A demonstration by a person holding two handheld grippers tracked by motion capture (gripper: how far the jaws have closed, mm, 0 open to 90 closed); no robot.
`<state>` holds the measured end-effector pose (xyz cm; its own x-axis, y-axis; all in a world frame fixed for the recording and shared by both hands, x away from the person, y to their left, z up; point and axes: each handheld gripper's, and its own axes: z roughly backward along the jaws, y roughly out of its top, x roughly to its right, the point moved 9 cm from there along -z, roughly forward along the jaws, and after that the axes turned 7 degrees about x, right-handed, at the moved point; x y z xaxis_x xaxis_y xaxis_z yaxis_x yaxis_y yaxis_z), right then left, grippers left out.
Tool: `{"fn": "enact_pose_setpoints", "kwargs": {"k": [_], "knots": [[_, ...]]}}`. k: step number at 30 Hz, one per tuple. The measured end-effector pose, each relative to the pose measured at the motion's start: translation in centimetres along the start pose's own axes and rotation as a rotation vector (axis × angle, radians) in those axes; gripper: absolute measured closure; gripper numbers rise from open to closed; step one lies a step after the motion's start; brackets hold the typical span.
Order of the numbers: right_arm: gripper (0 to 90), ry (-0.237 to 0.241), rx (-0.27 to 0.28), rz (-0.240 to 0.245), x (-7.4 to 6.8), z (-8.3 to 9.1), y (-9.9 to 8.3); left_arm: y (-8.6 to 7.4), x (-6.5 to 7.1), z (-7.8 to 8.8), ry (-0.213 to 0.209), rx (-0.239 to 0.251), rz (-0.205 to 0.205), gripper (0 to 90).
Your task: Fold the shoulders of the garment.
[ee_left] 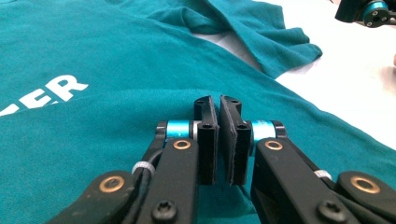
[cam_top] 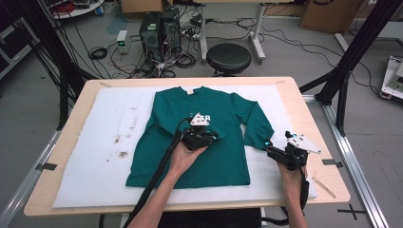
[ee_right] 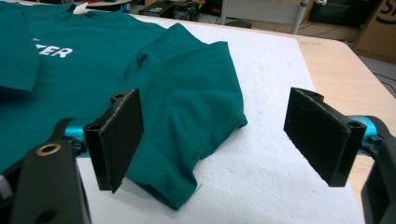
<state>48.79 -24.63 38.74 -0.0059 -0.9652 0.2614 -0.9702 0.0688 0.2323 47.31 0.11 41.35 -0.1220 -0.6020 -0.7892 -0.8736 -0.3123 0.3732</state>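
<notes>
folding the shirt (cam_top: 199, 137): left hand-held gripper (ee_left: 218, 109) pressed together over its middle, right hand-held gripper (ee_right: 219, 140) spread at the right sleeve (ee_right: 187, 107), which likely needs pinching next.

Grey floor (cam_top: 28, 109) all round. At twelve o'clock beyond the wooden table (cam_top: 328, 156), a black round stool (cam_top: 228, 58); at eleven, two dark computer towers (cam_top: 159, 27) amid tangled cables (cam_top: 176, 61). Cardboard boxes (cam_top: 328, 14) at one o'clock. Black frame struts (cam_top: 351, 52) at two and ten.
</notes>
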Motion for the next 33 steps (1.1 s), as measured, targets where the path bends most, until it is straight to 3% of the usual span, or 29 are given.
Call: {"fn": "enact_pose_setpoints", "kwargs": {"k": [24,28,29,33], "knots": [[20.2,0.0,-0.006,0.009,-0.08,-0.04,-0.04,-0.13,0.74,-0.77,-0.019,-0.014,0.006,84.6],[20.2,0.001,-0.007,0.01,-0.08,-0.05,-0.04,-0.03,0.78,-0.74,-0.026,-0.008,0.009,77.3],[20.2,0.0,-0.007,0.012,-0.08,-0.04,-0.04,-0.04,0.75,-0.74,-0.018,-0.01,0.003,70.1],[20.2,0.0,-0.008,0.014,-0.08,-0.07,-0.05,0.08,0.4,-0.49,0.007,-0.012,-0.004,61.4]]}}
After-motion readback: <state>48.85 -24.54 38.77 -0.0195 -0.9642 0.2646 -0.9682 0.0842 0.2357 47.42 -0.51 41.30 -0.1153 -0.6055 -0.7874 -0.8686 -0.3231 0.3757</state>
